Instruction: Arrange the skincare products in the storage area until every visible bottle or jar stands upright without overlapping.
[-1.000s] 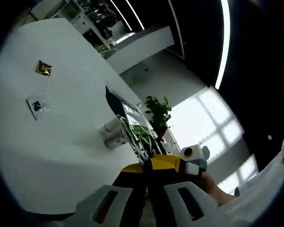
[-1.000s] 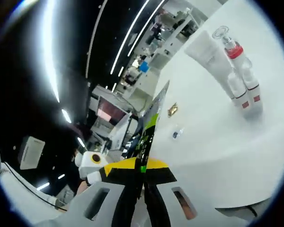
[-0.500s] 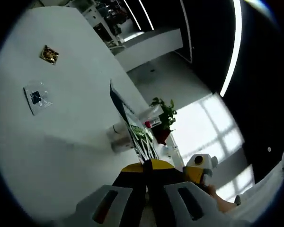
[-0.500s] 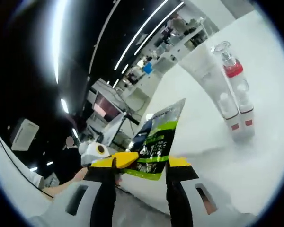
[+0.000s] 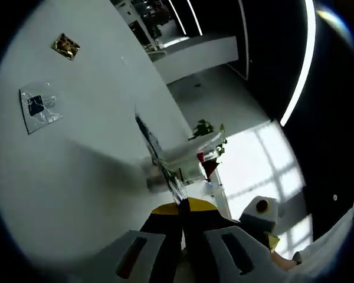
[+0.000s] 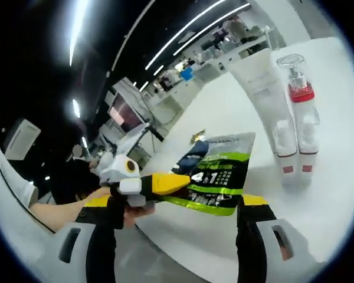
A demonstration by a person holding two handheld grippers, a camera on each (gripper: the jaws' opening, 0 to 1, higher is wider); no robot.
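Left gripper (image 6: pixel 165 184) clamps the green packet (image 6: pixel 215 177); right gripper (image 6: pixel 177 221) stands wide apart; set the packet upright beside the standing bottles (image 6: pixel 298 135), jostling none.

Left claw (image 5: pixel 183 206): jaws closed together, gripping the edge of a green sachet (image 6: pixel 215 177); seen from the right gripper view at (image 6: pixel 165 184), held by a bare hand (image 6: pixel 115 206).
Right claw (image 6: pixel 177 236): jaws spread wide apart, gripping nothing.
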